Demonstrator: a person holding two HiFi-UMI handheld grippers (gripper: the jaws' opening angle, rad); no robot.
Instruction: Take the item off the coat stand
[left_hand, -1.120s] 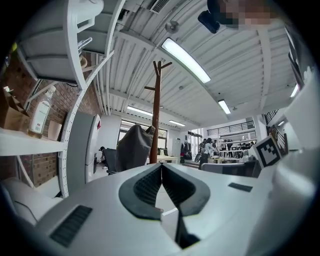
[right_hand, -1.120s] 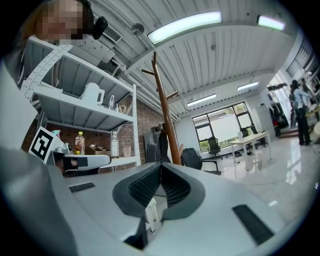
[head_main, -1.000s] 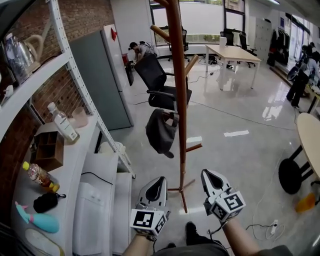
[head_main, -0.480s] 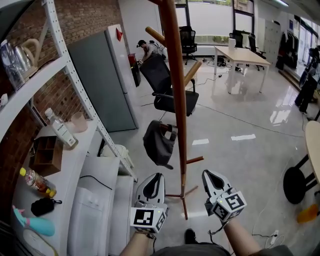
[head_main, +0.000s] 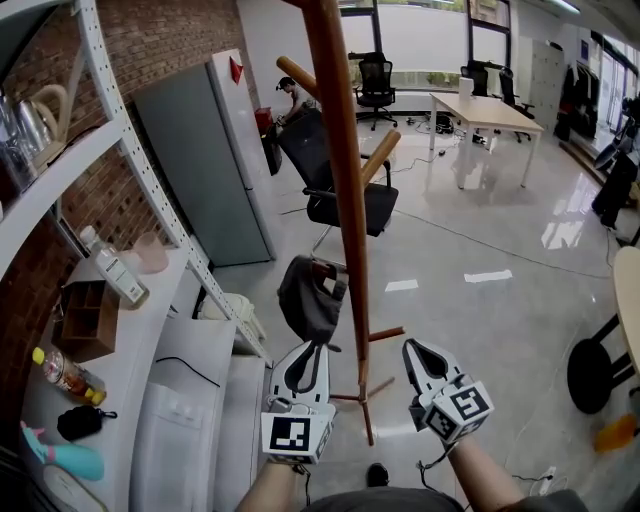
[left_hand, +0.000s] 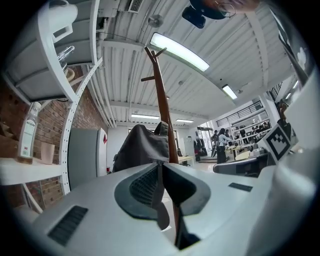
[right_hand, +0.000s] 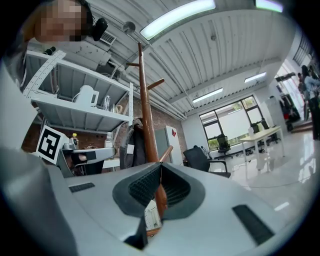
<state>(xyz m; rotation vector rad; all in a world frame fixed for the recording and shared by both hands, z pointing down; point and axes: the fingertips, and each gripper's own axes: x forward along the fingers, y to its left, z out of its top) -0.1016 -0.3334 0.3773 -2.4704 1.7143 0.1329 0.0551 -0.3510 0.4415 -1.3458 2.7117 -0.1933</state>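
A dark grey fabric item (head_main: 309, 298) hangs from a low peg of the brown wooden coat stand (head_main: 340, 190). My left gripper (head_main: 313, 347) is shut with nothing in it, its tip just below the item and left of the pole. In the left gripper view the item (left_hand: 142, 147) hangs straight ahead above the closed left gripper (left_hand: 161, 164). My right gripper (head_main: 412, 347) is also shut and holds nothing, to the right of the pole near the stand's foot. In the right gripper view the pole (right_hand: 146, 125) and the item (right_hand: 131, 145) rise beyond the closed right gripper (right_hand: 161, 165).
A white shelf unit (head_main: 130, 170) runs along the brick wall at left, holding bottles (head_main: 112, 270), a wooden box (head_main: 88, 318) and a black pouch (head_main: 78, 422). A grey cabinet (head_main: 210, 160) and a black office chair (head_main: 335, 170) stand behind the stand. A round table's black base (head_main: 597, 370) is at right.
The view has closed in on the coat stand. The hanging item now sits lower in the picture, nearly at the left gripper's tip. Both grippers stayed shut.
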